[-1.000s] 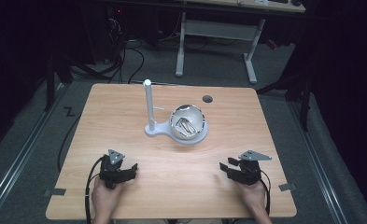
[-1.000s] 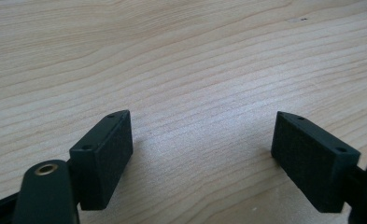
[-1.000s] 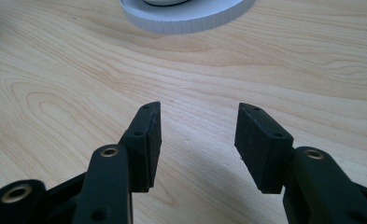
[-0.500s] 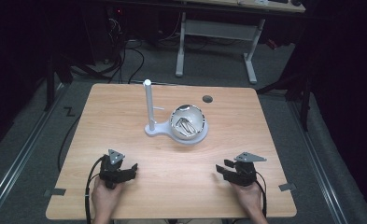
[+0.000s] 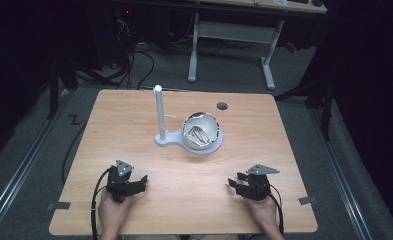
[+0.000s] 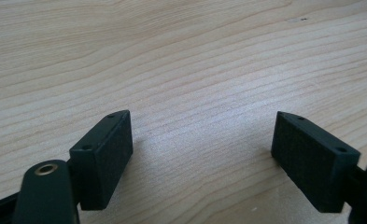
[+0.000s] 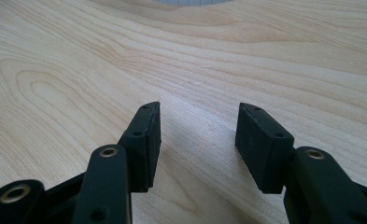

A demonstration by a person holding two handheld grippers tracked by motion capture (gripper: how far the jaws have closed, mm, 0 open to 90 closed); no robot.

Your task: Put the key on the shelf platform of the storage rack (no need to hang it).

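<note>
Nothing is held yet — both the left gripper (image 5: 143, 179) and the right gripper (image 5: 232, 183) are rested spread on the table (image 5: 134, 125), and a reach toward the bowl (image 5: 200, 131) is probably called for next.

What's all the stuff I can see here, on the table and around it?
Table: one, light wood, centre of the high view.
Stand: one, white, upright post on a flat base, middle of the table.
Bowl: one, shiny metal, on the stand's base, right of the post, small metal pieces inside.
Hole: one, dark, round, far right part of the tabletop.
Desk frame: one, white legs, on the floor beyond the table.
Left gripper: one, black, near left edge, jaws open.
Right gripper: one, black, near right edge, jaws open.
Hands: two, one behind each gripper.
</note>
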